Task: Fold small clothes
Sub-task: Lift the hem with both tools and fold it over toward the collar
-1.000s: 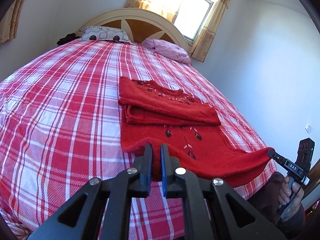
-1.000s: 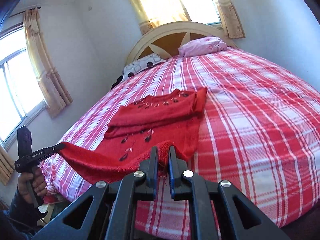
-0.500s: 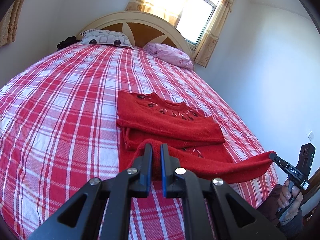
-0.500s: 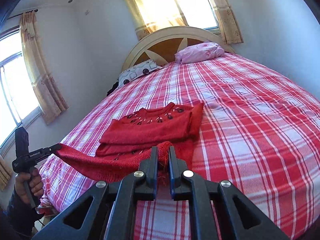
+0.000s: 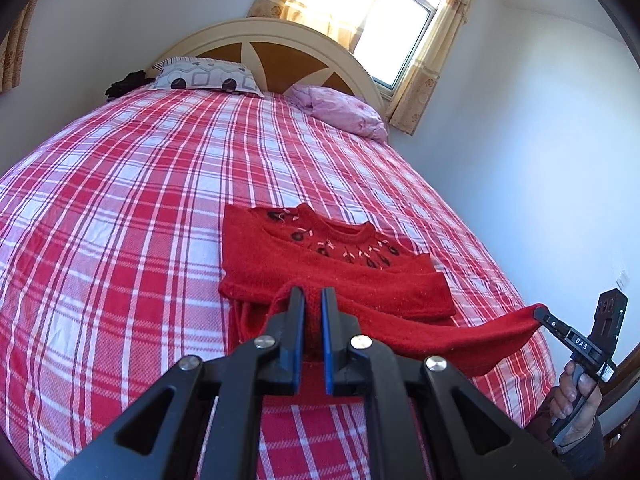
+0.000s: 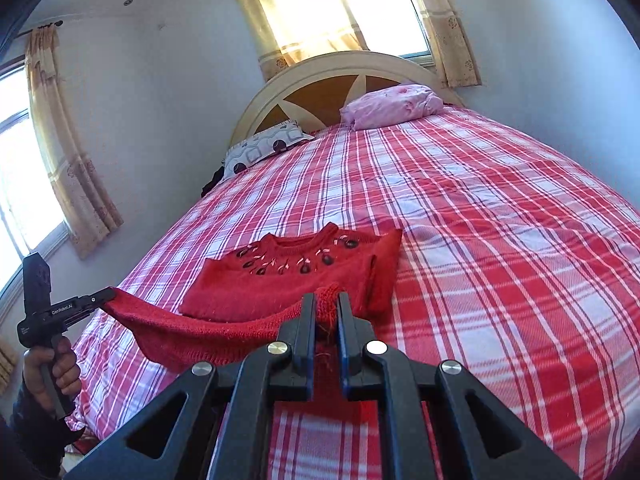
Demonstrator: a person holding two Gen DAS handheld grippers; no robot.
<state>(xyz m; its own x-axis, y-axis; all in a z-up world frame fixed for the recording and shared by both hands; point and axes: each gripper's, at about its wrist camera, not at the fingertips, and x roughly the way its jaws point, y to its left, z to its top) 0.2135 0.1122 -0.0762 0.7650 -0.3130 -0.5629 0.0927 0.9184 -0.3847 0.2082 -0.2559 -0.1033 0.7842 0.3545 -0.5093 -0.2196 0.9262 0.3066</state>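
A red knitted sweater (image 5: 320, 268) with dark embroidered trim at the neck lies partly folded on the plaid bed (image 5: 120, 208); it also shows in the right wrist view (image 6: 288, 280). My left gripper (image 5: 311, 300) is shut on the left corner of its bottom hem. My right gripper (image 6: 325, 304) is shut on the right corner. The hem (image 5: 460, 340) hangs taut between them, lifted above the bed and over the folded upper part. Each gripper shows in the other's view, the right gripper (image 5: 538, 314) at the right and the left gripper (image 6: 106, 292) at the left.
A patterned grey pillow (image 5: 204, 78) and a pink pillow (image 5: 344, 114) lie by the headboard (image 5: 280, 46). A white wall (image 5: 520, 140) runs along the bed's right side. Curtained windows stand behind the headboard and on the left wall (image 6: 24, 168).
Both grippers have lifted the hem and carried it forward toward the neck. The lower body of the sweater is now mostly covered or raised off the bed.
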